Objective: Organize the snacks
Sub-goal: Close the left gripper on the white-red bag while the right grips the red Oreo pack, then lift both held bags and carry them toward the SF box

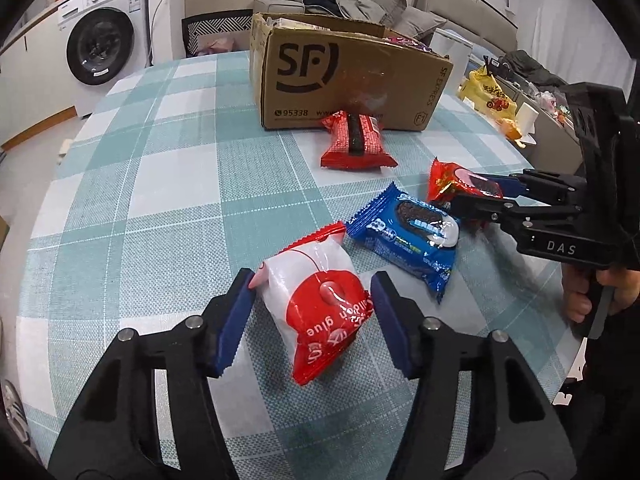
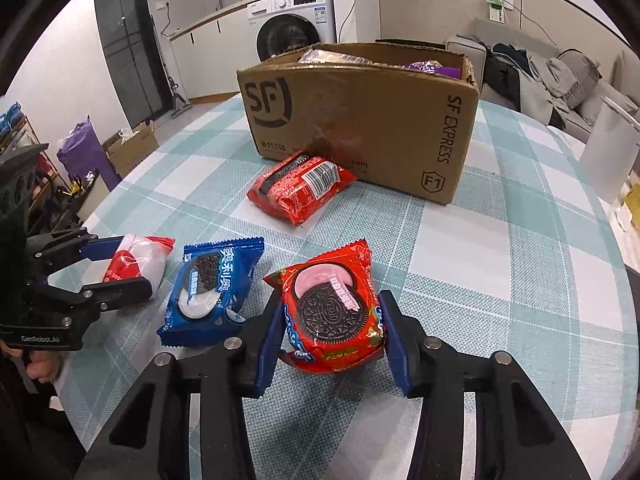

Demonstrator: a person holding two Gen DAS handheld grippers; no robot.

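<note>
A white and red snack packet (image 1: pixel 316 312) lies between the blue pads of my left gripper (image 1: pixel 312 316), and both pads touch its sides. My right gripper (image 2: pixel 330 332) is shut on a red Oreo packet (image 2: pixel 332 312), its pads pressing on both edges. Between the two lies a blue Oreo packet (image 1: pixel 404 240) (image 2: pixel 212 288), flat on the checked tablecloth. Another red packet (image 1: pixel 356 140) (image 2: pixel 300 188) rests against the front of the open cardboard SF box (image 1: pixel 344 76) (image 2: pixel 360 120). Each view shows the other gripper: the right gripper (image 1: pixel 468 194), the left gripper (image 2: pixel 120 268).
The box holds several packets at the back of the round table (image 1: pixel 160 200). A white container (image 2: pixel 608 152) stands at the table's right edge, with a yellow bag (image 1: pixel 488 96) beyond it. A washing machine (image 1: pixel 100 40) and a sofa (image 2: pixel 560 76) stand behind.
</note>
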